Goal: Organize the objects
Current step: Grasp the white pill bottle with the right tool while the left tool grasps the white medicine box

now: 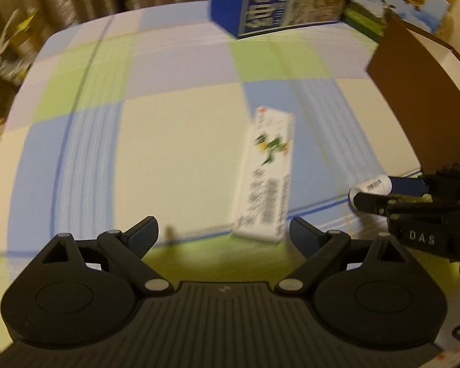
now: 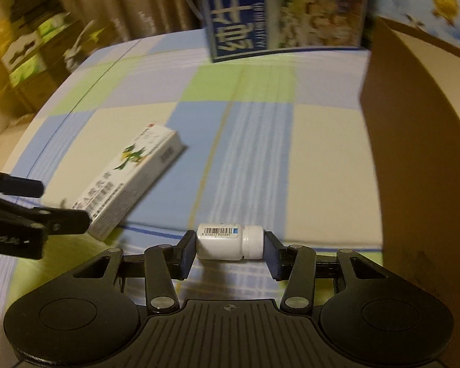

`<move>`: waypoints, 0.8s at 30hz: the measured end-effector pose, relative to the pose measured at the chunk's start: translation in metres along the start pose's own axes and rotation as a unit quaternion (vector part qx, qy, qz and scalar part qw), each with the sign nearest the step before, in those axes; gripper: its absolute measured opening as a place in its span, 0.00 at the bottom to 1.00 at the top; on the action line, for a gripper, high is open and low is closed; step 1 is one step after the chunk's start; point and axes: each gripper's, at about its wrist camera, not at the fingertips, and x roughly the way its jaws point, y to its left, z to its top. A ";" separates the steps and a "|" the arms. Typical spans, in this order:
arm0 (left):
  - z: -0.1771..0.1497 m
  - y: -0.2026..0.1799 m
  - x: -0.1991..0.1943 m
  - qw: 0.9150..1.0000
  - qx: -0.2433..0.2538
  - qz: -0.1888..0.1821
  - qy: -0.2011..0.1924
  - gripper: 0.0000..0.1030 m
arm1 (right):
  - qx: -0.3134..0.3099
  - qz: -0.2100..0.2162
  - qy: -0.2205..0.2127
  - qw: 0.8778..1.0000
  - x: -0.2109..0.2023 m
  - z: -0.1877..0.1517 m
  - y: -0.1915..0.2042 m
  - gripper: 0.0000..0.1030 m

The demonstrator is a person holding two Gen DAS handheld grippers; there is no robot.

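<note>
Surroundings: blue printed carton (image 2: 279, 15) at far edge of checked tablecloth (image 2: 245, 159), brown cardboard box (image 2: 420, 159) at right | left gripper (image 1: 224, 230) spread wide, empty, low over cloth, near end of white medicine box (image 1: 265, 181) just beyond its right finger | right gripper (image 2: 230, 245) clamps white pill bottle (image 2: 228, 241) sideways, cap right, barcode up, above near cloth beside cardboard box.
</note>
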 end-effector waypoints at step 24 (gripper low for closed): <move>-0.009 -0.025 0.021 1.000 0.018 0.012 0.011 0.32 | 0.013 0.008 0.001 1.000 -0.023 -0.019 -0.009 0.42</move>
